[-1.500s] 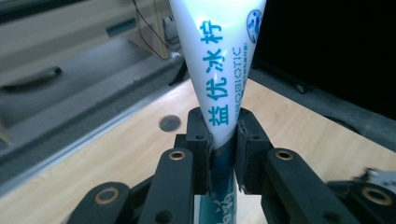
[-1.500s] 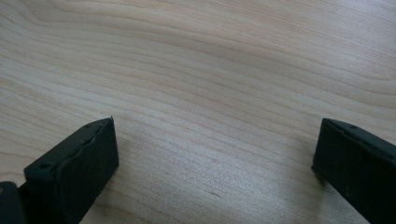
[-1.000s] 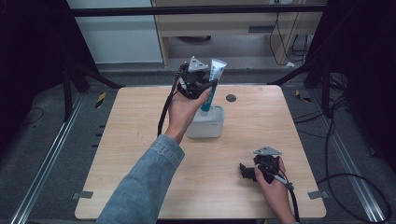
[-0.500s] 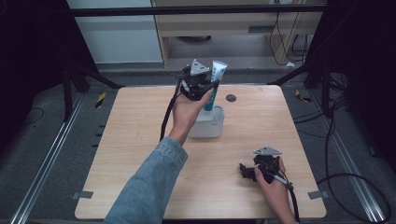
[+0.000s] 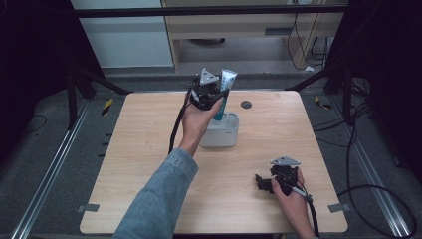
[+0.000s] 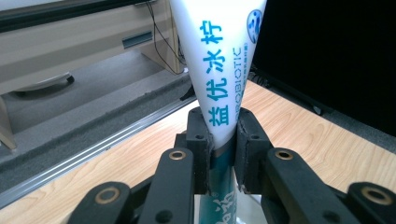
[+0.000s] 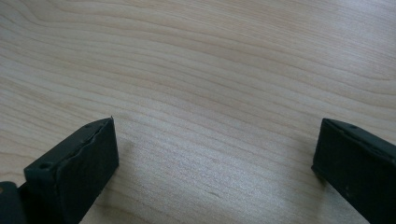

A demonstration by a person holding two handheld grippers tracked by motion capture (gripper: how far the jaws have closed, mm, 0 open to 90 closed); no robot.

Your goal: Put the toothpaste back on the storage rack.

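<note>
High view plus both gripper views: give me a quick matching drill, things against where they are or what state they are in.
1. white and teal toothpaste tube
2. white rounded plastic holder
3. right gripper
4. small dark round disc

a. jaws wide apart above bare wood
b. lying flat near the table's far edge
c. clamped upright in the left gripper
d. standing mid-table under the tube

Pairs: 1-c, 2-d, 3-a, 4-b

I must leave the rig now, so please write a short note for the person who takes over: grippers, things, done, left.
Left gripper: shut on the toothpaste tube, held upright with its lower end in the white holder at the middle of the table.
Right gripper: open, holds nothing, low over the table near its right front corner.
Done: tube gripped and brought to the holder.
Left: probably seat the tube fully, release it and draw the left gripper away.
</note>
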